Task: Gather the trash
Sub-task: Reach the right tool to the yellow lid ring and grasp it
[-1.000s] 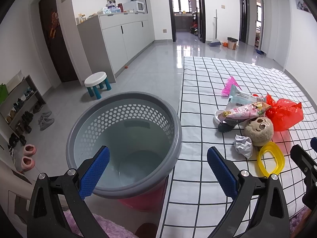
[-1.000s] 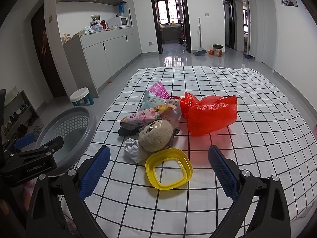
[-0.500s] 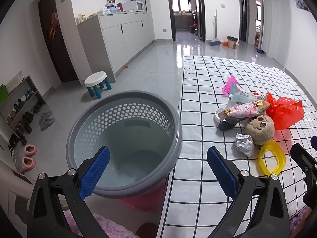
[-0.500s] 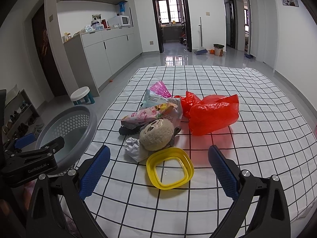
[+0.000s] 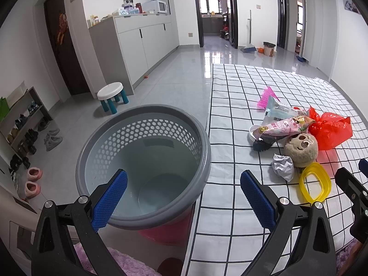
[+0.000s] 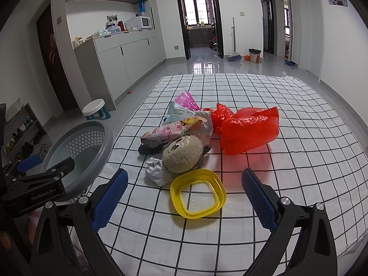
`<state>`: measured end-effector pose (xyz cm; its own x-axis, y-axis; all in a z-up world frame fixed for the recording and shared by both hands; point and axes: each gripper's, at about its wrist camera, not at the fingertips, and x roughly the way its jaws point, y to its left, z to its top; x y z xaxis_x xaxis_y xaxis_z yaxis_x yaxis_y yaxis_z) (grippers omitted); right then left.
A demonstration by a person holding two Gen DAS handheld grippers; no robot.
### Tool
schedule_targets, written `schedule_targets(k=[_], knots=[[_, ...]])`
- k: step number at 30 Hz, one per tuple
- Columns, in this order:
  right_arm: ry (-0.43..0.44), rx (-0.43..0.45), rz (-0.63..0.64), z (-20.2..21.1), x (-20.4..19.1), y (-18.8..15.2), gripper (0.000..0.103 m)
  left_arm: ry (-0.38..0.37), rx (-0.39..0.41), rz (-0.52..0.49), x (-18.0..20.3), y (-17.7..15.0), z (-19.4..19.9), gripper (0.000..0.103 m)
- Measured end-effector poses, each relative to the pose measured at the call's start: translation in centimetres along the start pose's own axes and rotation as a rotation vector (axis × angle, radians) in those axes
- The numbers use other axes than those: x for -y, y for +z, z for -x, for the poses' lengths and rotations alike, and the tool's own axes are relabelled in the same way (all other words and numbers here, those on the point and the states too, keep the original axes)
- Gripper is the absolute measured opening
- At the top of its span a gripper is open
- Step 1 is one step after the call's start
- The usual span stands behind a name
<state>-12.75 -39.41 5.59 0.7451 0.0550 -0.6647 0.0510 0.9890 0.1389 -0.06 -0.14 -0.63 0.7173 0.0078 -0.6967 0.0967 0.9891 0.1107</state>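
— Looking along my left tongs (image 5: pixel 182 192), what sits under them?

— The grey perforated basket (image 5: pixel 202 138). My left tongs hover over its near rim with their blue pads spread wide, clamped on nothing. I see only its pale smooth bottom inside; no trash lies in it. A red tub (image 5: pixel 165 232) shows under the basket's near edge.

— And beside the basket?

— To its right, the white checked cloth (image 5: pixel 230 105) begins, touching or just beside the rim. The trash heap lies on the cloth well apart from the basket: a crumpled paper ball (image 5: pixel 282 166) nearest, a yellow ring-shaped lid (image 5: pixel 315 184) right of that, a plush toy (image 5: pixel 300 148) behind them, then a pink snack wrapper (image 5: pixel 285 126) and a red plastic bag (image 5: pixel 329 131) farther off.

— Now your right tongs?

— My right tongs (image 6: pixel 184 193) hang over the cloth (image 6: pixel 299 161), fingers wide apart, gripping nothing. From here the basket (image 6: pixel 103 138) lies far left with my left tongs (image 6: pixel 39 181) at its near rim. Right of the basket lie the paper ball (image 6: pixel 154 168) and the plush toy (image 6: pixel 181 154), touching; the yellow lid (image 6: pixel 197 194) rests just in front of the toy, framing bare cloth. The snack wrapper (image 6: pixel 165 131) lies behind the toy, the red bag (image 6: pixel 248 128) farthest from the basket.
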Motion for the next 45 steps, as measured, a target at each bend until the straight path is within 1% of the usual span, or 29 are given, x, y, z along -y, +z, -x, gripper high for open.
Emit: schedule_targets(k=[6, 9, 13, 20, 23, 30, 33, 38, 41, 43, 45], knots=[[-0.023, -0.057, -0.012, -1.3, 1.1, -0.5, 0.095, -0.024, -0.002, -0.005, 0.3, -0.2, 0.1, 0.097], [-0.039, -0.113, -0.017, -2.4, 1.9, -1.1, 0.095, -0.035, -0.005, -0.005, 0.3, -0.3, 0.0, 0.097], [-0.007, -0.195, -0.032, -3.9, 2.6, -1.8, 0.095, -0.051, -0.018, -0.01, 0.4, -0.4, -0.3, 0.097], [0.029, -0.283, -0.038, -5.5, 2.6, -1.6, 0.095, -0.06, -0.02, -0.012, 0.3, -0.5, -0.3, 0.097], [0.026, -0.32, -0.026, -6.4, 2.3, -1.5, 0.095, -0.06, -0.026, -0.011, 0.2, -0.6, -0.4, 0.097], [-0.024, -0.375, 0.035, -8.4, 2.0, -0.8, 0.095, -0.075, -0.048, -0.008, -0.1, -0.7, -0.8, 0.097], [-0.025, -0.399, 0.051, -9.3, 2.1, -0.7, 0.095, -0.079, -0.055, -0.013, 0.0, -0.7, -0.9, 0.097], [-0.028, -0.418, 0.079, -10.1, 1.9, -1.0, 0.094, -0.084, -0.062, -0.019, 0.3, -0.7, -1.2, 0.097], [-0.035, -0.412, 0.103, -10.2, 1.5, -1.2, 0.094, -0.087, -0.067, -0.027, 0.6, -0.8, -1.4, 0.097], [-0.035, -0.406, 0.115, -10.1, 1.2, -1.3, 0.089, -0.09, -0.066, -0.031, 0.8, -0.8, -1.4, 0.097], [-0.039, -0.391, 0.13, -10.0, 1.0, -1.3, 0.077, -0.088, -0.066, -0.033, 0.8, -0.9, -1.5, 0.097]])
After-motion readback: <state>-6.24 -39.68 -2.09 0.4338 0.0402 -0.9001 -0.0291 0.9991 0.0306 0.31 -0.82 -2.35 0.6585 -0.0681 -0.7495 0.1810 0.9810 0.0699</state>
